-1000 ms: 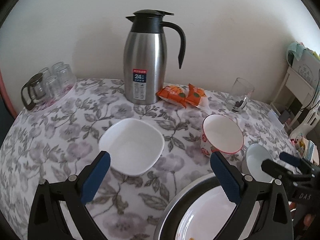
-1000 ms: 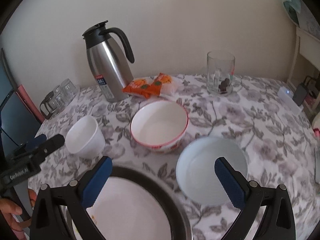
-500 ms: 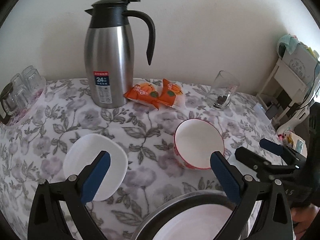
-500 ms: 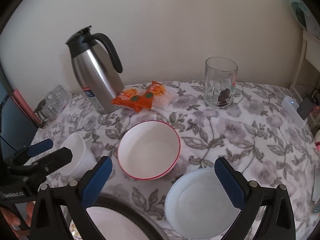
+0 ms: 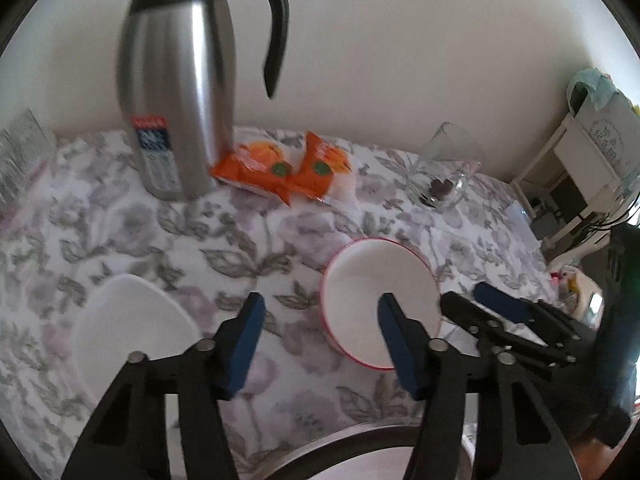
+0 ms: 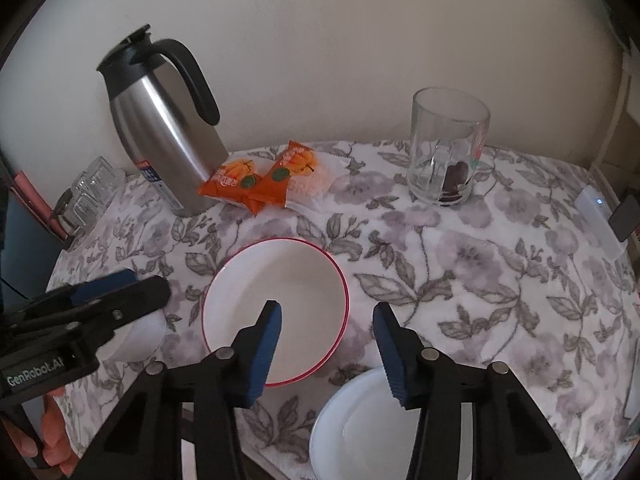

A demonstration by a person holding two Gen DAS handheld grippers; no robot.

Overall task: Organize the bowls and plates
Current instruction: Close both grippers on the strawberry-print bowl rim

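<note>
Both closing over red-rimmed bowl (image 6: 276, 312): left gripper (image 5: 320, 342) straddling its nine o'clock rim, right gripper (image 6: 326, 350) its three o'clock rim; half open, gripping nothing.

A tall stainless-steel thermos jug (image 6: 160, 136) with a black lid and curved black handle stands at the back of the desk (image 6: 500, 264), which is covered by a white cloth printed with grey flowers and leaves. Just beside its base lie two orange snack packets (image 6: 264, 178), side by side and touching. Further right stands a clear glass mug (image 6: 446, 152) with small dark pieces at its bottom. A cluster of small clear glasses (image 6: 90, 190) sits at the left edge, and a white shelf unit (image 5: 580, 168) stands beyond the right edge.
</note>
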